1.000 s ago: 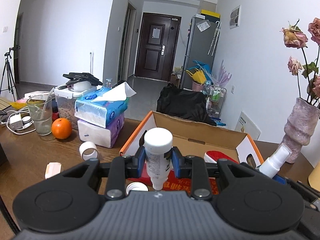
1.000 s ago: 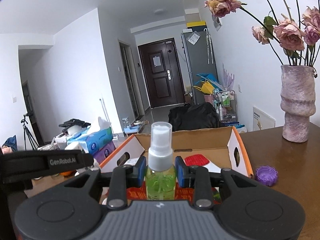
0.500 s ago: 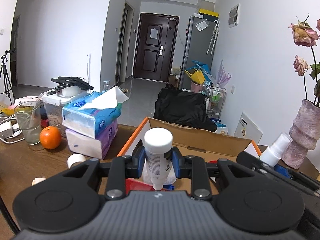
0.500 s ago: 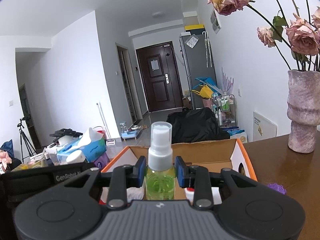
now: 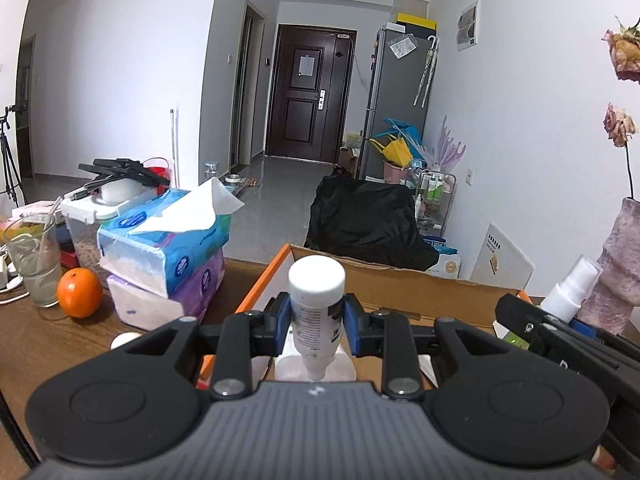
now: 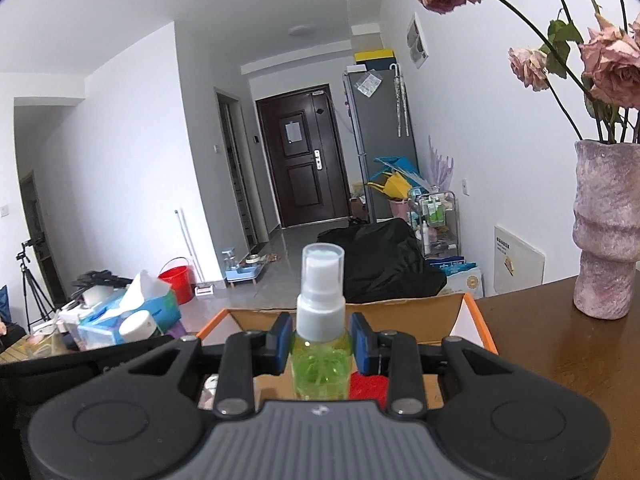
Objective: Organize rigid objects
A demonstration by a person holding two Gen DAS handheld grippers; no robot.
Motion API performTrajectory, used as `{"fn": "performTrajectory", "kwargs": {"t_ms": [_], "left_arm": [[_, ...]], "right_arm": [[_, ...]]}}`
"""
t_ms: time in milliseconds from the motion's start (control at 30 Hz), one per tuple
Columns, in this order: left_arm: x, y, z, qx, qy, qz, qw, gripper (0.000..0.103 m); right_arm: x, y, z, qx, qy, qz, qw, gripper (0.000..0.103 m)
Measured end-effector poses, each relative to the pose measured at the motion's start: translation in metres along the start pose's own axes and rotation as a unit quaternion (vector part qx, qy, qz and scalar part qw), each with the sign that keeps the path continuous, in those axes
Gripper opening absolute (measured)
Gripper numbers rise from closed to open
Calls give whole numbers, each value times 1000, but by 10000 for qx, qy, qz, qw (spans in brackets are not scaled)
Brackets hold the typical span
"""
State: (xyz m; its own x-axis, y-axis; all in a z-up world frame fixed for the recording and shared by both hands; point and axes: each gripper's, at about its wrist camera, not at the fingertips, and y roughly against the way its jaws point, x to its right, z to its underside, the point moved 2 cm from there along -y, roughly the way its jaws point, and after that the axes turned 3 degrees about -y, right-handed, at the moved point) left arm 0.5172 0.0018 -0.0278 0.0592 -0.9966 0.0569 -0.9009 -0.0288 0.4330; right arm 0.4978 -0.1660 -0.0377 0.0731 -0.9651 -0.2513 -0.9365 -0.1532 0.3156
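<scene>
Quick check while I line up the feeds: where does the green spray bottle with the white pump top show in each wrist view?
Left wrist: green spray bottle at the far right edge, only its white top clear, before the pink vase.
Right wrist: centre foreground, upright, clamped in the right tool.
Shared landmark: the dark front door, straight ahead in both.

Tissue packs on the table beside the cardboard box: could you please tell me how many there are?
2, stacked left of the cardboard box: the blue tissue pack with a sheet sticking out lies on the purple tissue pack. More could be hidden behind them.
</scene>
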Motion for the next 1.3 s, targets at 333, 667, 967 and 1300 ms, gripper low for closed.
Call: {"fn": "performTrajectory", "kwargs": {"t_ms": [333, 667, 967, 1300], "left_arm": [[2, -32, -5, -78, 3, 6, 10000, 29], [0, -57, -8, -137, 36, 22, 9999, 29], [1, -65, -7, -184, 21, 44, 9998, 36], [-10, -54, -15, -32, 107, -193, 9998, 96]], "right_arm": [[8, -29, -6, -64, -55, 221, 9997, 30], [6, -53, -6, -152, -78, 347, 9993, 30], [-3, -65, -5, -400, 43, 422, 9983, 32], [13, -52, -19, -510, -259, 763, 9954, 94]]}}
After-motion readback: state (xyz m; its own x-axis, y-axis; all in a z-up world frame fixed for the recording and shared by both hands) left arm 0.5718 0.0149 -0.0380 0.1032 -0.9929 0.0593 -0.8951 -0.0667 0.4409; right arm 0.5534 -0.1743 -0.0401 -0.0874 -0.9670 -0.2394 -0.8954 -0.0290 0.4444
